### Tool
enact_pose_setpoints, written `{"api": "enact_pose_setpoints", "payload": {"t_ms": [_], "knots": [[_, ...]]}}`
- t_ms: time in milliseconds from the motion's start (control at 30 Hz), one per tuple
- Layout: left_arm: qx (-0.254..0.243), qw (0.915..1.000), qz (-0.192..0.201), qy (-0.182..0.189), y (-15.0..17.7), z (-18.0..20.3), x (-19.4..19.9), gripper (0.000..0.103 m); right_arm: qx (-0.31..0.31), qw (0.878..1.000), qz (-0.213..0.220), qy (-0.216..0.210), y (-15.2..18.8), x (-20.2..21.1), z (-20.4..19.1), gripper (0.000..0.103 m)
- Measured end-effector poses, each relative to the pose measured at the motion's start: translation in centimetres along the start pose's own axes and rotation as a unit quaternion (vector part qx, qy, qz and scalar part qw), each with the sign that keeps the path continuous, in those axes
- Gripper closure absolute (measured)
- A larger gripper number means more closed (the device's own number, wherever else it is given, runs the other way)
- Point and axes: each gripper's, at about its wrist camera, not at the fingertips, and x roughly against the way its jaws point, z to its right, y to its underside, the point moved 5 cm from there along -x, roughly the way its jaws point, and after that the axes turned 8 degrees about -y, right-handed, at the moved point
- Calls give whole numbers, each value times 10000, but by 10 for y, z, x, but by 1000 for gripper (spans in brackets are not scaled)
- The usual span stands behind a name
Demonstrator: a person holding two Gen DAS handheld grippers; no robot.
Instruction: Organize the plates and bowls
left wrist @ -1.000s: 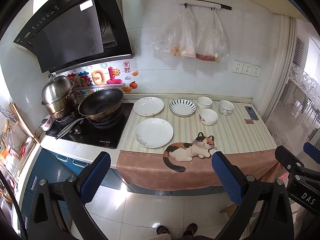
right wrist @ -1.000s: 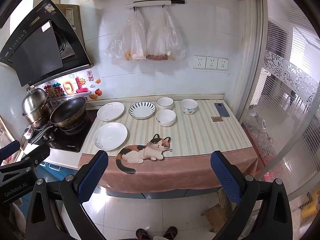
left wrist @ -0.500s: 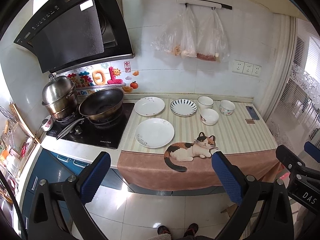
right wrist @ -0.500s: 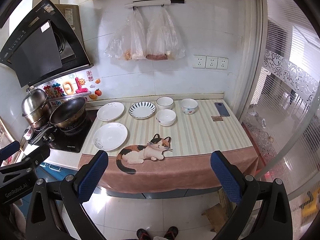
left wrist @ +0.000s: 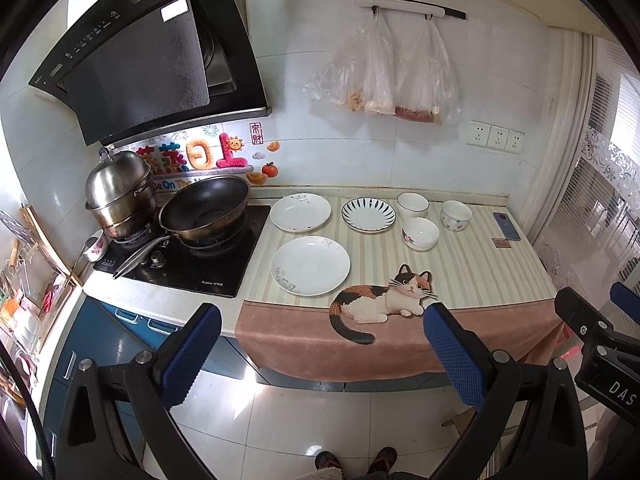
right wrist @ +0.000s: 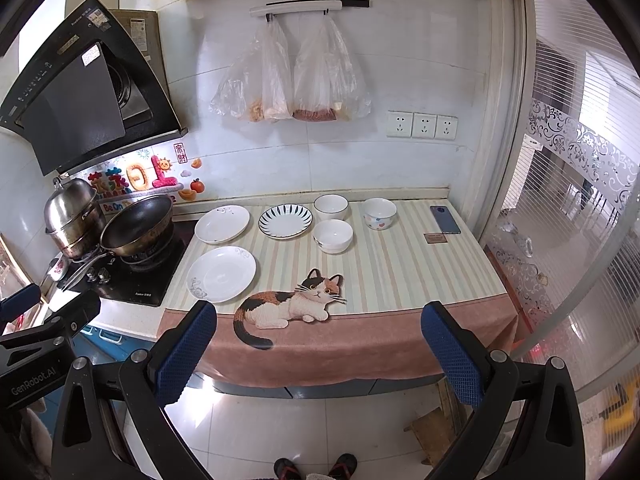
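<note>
Left wrist view: white plates [left wrist: 310, 265] and bowls [left wrist: 420, 233] sit apart; both grippers [left wrist: 320, 348] [right wrist: 320, 344] gape wide.

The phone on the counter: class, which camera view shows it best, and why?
The right wrist view shows the phone best: it lies flat at the counter's far right, whole and larger, a small brown card beside it. In the left wrist view the phone sits smaller and more squeezed toward the edge.
</note>
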Motion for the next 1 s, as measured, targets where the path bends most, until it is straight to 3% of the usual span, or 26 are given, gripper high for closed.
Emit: {"api": "enact_pose_setpoints", "payload": {"t_ms": [1000], "knots": [[3,10000,39,-37,-4,-2,-2,0,0,10000,5,1,2,-1,-1,0]]}}
